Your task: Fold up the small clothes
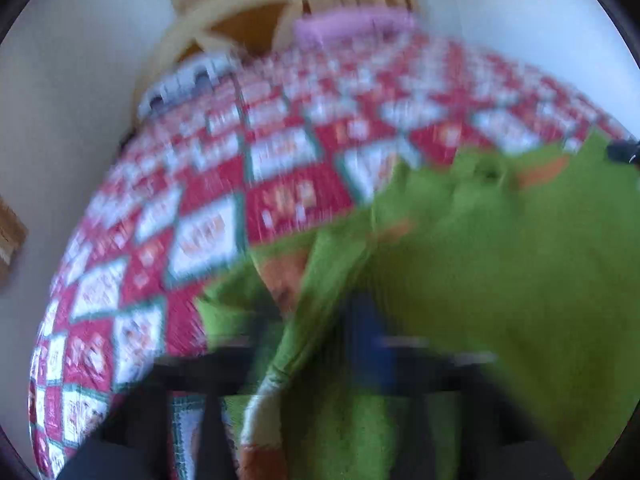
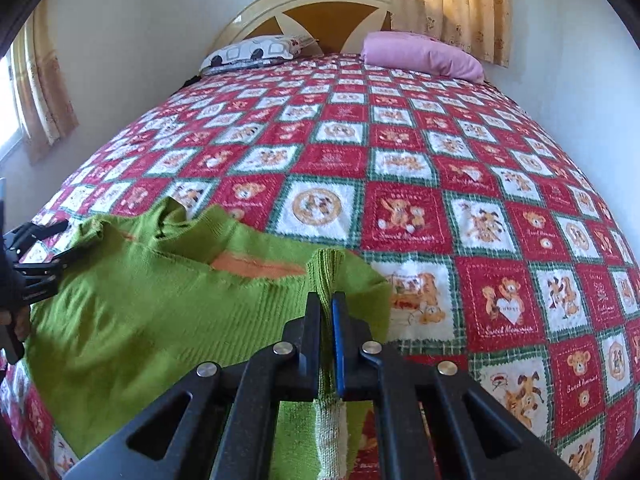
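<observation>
Left wrist view: badly blurred. Green knit garment (image 1: 480, 248) fills the lower right, lying over the checked quilt (image 1: 224, 184) of the bed. Left tongs (image 1: 320, 344) clamped on a raised fold of the green knit, pads pressed together on it. Headboard (image 1: 240, 20) and pink pillow (image 1: 352, 24) far beyond, well clear.

Right wrist view: sharp. Right tongs (image 2: 327, 312) pinched shut on a ribbed green edge, the cloth standing up between the pads. Garment bunched and creased at the near edge of the bed, orange patch (image 2: 256, 266) showing; no neat fold yet, so early in the task by the look of it. Left tongs again at far left. Patterned pillow (image 2: 256, 54) distant. Nothing blocking the open quilt ahead.
</observation>
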